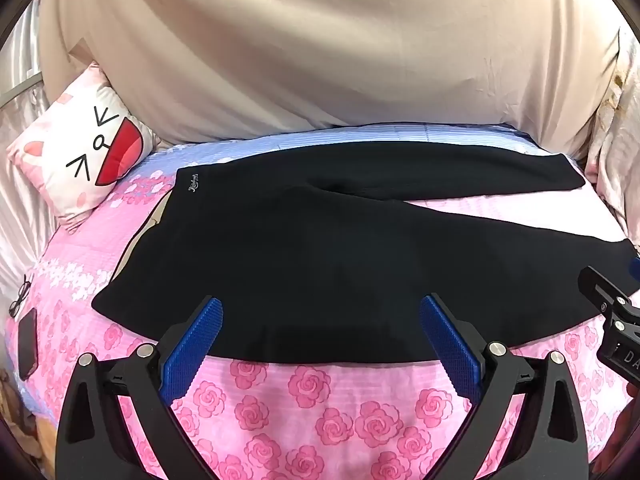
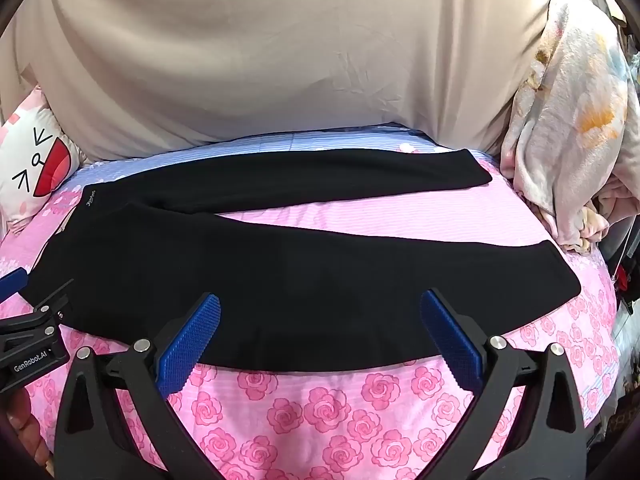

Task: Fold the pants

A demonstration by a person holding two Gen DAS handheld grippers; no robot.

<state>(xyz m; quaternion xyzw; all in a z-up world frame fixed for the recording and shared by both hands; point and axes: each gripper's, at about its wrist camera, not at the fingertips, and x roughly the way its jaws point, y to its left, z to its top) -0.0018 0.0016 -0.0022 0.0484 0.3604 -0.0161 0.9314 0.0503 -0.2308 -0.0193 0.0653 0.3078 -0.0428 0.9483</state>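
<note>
pants: black knit pants [image 1: 320, 256] lie flat on the bed's pink rose-print sheet [image 1: 320, 408], waistband toward the cartoon-face pillow [image 1: 80, 152], both legs running off to my right
legs: spread in a V, far leg [image 2: 320, 176] and near leg [image 2: 340, 280] apart, pink sheet showing between them
left claw [image 1: 320, 344]: released, blue pads wide apart, poised at the near edge by the waist end, holding nothing
right claw [image 2: 320, 344]: released too, pads wide apart at the near edge of the near leg, nothing gripped
progress: looks like zero folds done; pants only laid out
left to do: my read is bring one leg over the other, then fold lengthwise toward the waistband
clutter: dark phone [image 1: 28, 344] and glasses [image 1: 20, 296] at the sheet's left edge, well apart from the pants
</note>
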